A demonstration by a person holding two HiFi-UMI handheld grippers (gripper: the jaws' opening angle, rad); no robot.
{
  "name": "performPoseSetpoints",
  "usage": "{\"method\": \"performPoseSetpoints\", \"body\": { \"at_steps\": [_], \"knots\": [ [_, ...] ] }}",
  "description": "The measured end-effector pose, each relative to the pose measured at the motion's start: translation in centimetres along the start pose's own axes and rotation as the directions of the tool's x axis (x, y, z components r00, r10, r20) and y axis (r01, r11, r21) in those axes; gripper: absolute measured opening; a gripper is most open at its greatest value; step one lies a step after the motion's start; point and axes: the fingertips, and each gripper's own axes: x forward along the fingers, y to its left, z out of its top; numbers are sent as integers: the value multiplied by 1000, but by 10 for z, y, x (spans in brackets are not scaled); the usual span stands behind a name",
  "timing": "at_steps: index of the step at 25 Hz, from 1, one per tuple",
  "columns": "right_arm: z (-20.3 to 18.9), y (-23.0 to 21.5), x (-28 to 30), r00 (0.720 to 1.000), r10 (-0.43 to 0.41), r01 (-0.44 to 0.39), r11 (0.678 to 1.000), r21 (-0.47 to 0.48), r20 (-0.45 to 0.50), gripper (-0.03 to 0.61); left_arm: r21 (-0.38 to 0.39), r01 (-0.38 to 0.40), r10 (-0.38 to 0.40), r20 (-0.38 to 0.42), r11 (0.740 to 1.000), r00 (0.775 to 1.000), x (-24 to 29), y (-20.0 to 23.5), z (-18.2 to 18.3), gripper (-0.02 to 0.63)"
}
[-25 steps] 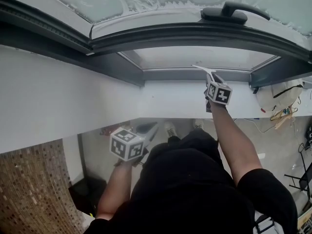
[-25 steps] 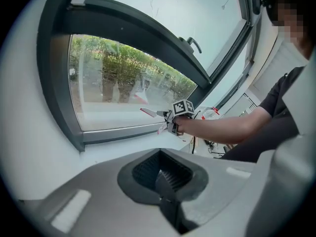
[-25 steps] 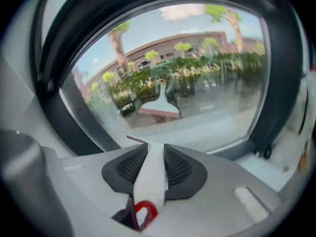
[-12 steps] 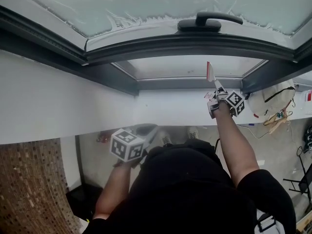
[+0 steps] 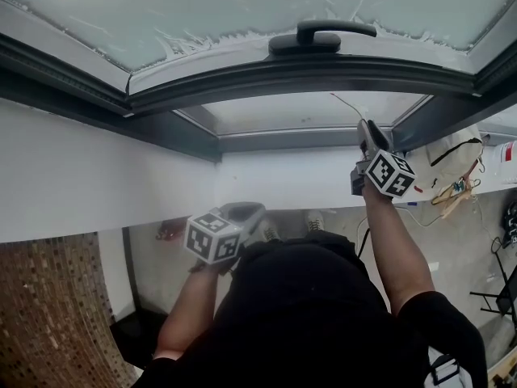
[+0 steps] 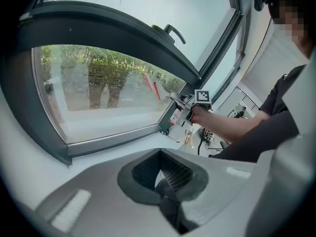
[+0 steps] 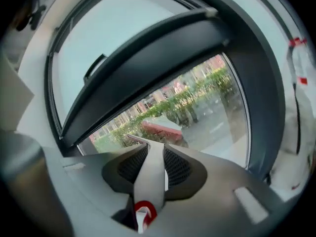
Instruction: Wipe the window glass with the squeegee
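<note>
The right tool (image 5: 371,141) stands in the right middle of the head view, raised on a stretched arm before the lower pane of clear window glass (image 5: 315,108). It is clenched on the white plastic squeegee with a red ring at the end of its handle (image 7: 150,176). In the right gripper view the handle runs straight up between the two dark ribbed pads (image 7: 129,166), which press it from both sides. The red ring is at the bottom centre of that frame and the thin blade crosses just above the pads, over the lower part of the pane. Whether the blade touches the glass cannot be told. In the left gripper view the same tool appears in the centre right of the frame, near the lower right corner of the clear pane.

The left tool (image 5: 242,215) hangs lower, in the lower centre-left of the head view, close to the person's body and well apart from the glass. Its jaws are pressed together with nothing between them.

A wide dark grey window frame (image 5: 323,69) curves across the upper part of the head view. Above it lies a frosted pane (image 5: 202,2) with a dark lever handle (image 5: 323,35). A white window sill (image 5: 275,176) runs under the clear pane. A wall of small brown mosaic tiles (image 5: 48,314) fills the lower left corner, and a white bag (image 5: 456,160) lies at the right edge
</note>
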Motion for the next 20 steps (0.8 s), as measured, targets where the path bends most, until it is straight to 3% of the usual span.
{"method": "performPoseSetpoints", "body": {
  "at_steps": [4,9,16,20],
  "knots": [
    [53,33,-12,995,-37,62,959,-277,95,126,14,6,-6,2,1000,1000,6,-6,7,0],
    [79,67,-22,986,-26,105,869,-484,167,124,28,13,-13,4,1000,1000,10,-13,11,0],
    [75,77,-10,982,-15,131,775,-618,189,124,26,-5,5,2,1000,1000,4,-11,10,0],
    [64,74,-6,985,-29,132,753,-645,168,124,17,-19,19,12,1000,1000,0,-7,10,0]
  ]
}}
